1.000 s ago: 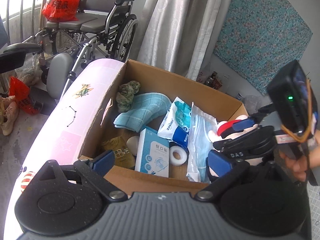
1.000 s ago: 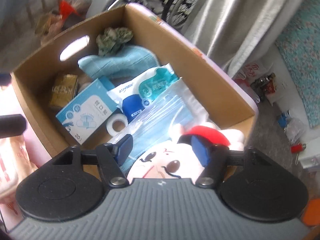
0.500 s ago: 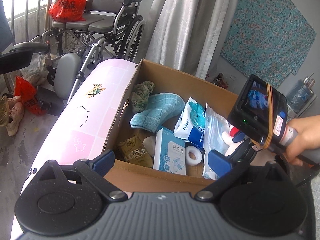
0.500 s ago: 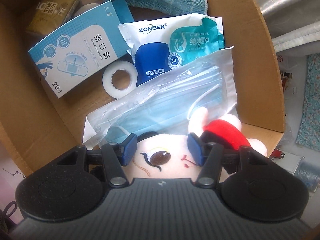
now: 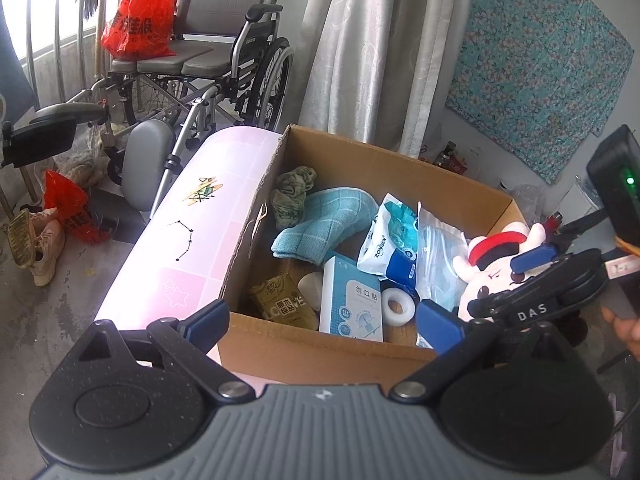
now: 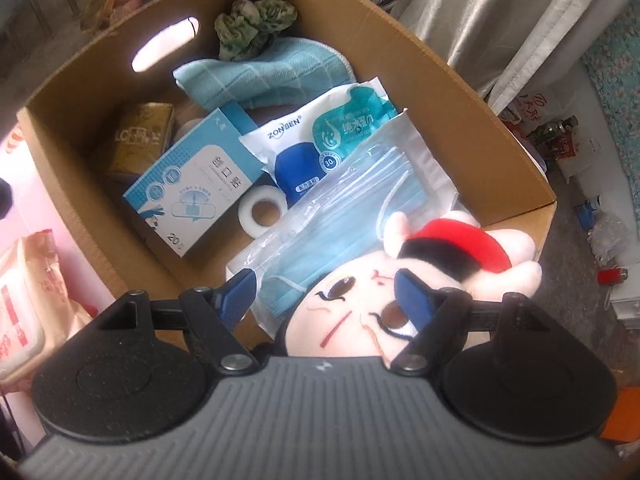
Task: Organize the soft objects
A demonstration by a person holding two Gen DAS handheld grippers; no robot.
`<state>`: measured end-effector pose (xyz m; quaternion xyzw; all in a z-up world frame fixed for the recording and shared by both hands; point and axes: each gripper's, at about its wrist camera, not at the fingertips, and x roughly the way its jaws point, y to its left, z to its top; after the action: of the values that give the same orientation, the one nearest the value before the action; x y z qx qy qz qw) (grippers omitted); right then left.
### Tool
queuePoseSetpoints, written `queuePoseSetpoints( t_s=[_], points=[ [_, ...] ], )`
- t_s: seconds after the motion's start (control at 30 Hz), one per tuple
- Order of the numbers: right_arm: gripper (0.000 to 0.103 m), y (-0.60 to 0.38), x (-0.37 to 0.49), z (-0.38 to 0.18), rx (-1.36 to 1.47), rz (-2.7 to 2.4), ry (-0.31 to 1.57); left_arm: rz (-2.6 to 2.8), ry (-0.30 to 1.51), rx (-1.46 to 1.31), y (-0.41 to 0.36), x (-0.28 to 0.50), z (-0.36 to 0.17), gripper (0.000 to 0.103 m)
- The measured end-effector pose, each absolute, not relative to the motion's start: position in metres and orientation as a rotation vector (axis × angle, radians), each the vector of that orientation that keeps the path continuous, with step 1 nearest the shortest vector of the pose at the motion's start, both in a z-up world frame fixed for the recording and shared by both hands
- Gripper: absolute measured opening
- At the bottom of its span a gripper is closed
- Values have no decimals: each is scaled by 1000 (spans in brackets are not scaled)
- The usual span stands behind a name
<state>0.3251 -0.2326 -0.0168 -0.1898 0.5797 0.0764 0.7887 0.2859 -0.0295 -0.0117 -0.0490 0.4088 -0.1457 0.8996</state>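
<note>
A white plush doll with a red and black cap (image 6: 404,280) lies at the near right corner of an open cardboard box (image 6: 472,120), on a pack of blue face masks (image 6: 352,216). My right gripper (image 6: 326,292) is open with the doll's face between its spread fingers; the doll looks loose. In the left wrist view the doll (image 5: 496,264) and the right gripper (image 5: 536,284) are at the box's right end (image 5: 500,208). My left gripper (image 5: 324,320) is open and empty over the box's near wall. A teal towel (image 5: 324,220) and a green cloth (image 5: 292,192) lie inside.
The box also holds a blue plaster box (image 6: 200,176), a wipes pack (image 6: 328,132), a tape roll (image 6: 262,214) and a tan tissue pack (image 6: 140,136). It stands on a pink table (image 5: 188,232). A wheelchair (image 5: 192,68) and curtains (image 5: 372,48) are behind.
My right gripper has pulled back and up from over the box and its fingers have spread wider, with the doll now resting at the box's corner. My left gripper has drifted slightly.
</note>
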Motion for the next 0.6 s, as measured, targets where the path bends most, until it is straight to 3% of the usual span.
queuePoseSetpoints(
  t_s=[0.6],
  points=[
    [84, -301, 221, 47, 16, -30, 946, -320, 790, -58, -38, 255, 12, 101]
  ],
)
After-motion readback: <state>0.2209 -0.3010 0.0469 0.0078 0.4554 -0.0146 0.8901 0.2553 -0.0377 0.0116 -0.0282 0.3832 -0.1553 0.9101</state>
